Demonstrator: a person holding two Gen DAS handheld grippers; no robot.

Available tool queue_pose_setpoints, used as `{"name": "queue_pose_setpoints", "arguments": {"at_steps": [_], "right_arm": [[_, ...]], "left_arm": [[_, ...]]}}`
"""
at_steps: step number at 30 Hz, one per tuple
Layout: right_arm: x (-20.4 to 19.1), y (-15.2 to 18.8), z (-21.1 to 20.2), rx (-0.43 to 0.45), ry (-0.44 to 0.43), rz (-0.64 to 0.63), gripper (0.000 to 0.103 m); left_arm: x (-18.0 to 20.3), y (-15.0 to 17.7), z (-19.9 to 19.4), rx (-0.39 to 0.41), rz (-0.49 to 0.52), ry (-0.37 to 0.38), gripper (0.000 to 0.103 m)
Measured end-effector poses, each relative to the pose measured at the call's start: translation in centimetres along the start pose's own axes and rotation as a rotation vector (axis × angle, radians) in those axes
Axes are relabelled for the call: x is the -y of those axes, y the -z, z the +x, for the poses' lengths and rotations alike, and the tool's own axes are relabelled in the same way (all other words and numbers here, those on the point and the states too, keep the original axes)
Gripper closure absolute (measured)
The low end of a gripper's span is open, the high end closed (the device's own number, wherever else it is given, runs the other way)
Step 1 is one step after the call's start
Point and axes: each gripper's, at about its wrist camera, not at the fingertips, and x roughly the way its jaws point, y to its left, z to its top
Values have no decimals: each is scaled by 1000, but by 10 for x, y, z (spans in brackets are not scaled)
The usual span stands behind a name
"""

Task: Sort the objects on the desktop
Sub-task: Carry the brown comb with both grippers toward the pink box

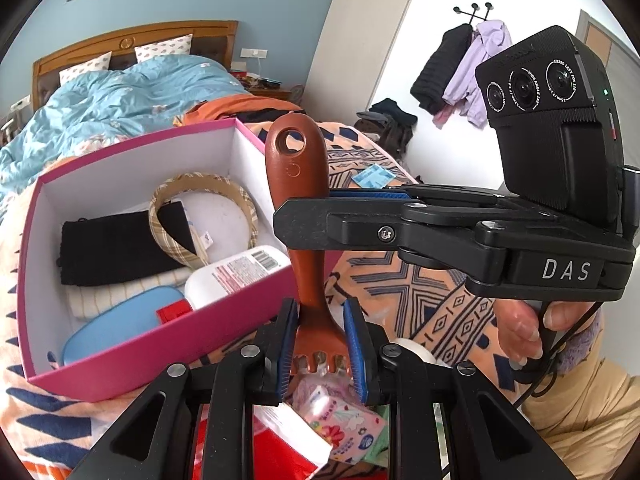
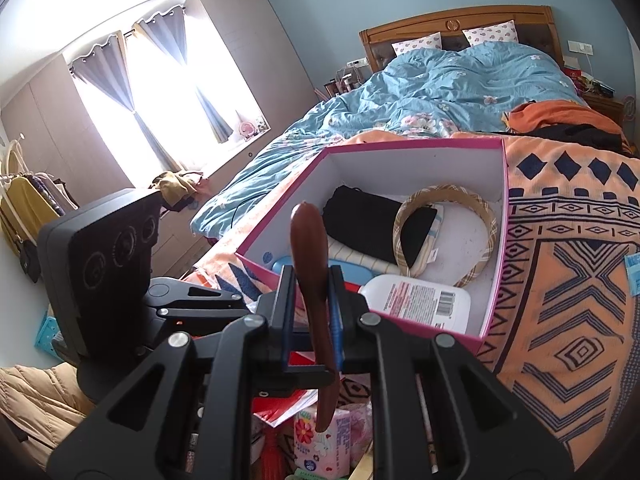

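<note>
Both grippers clamped on one brown plastic spork-style fork; left gripper pinches it near the tines, right gripper pinches the handle higher up, crossing from the right in the left wrist view; fork upright, in the air at the near edge of the open pink cardboard box; box sits on an orange patterned blanket, holding a plaid headband, black cloth, white lotion bottle.

My box sits on the blanket on the bed; in it a headband lies on a folded cloth, a bottle near its front wall, tissue packs before it
</note>
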Motion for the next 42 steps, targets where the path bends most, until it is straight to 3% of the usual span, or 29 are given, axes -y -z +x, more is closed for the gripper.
{"name": "queue_pose_setpoints", "arguments": {"at_steps": [42], "right_arm": [[29,-55,14,15,-43,41,86]], "left_arm": [[-24,-56,14,3,-37,-30,82]]}}
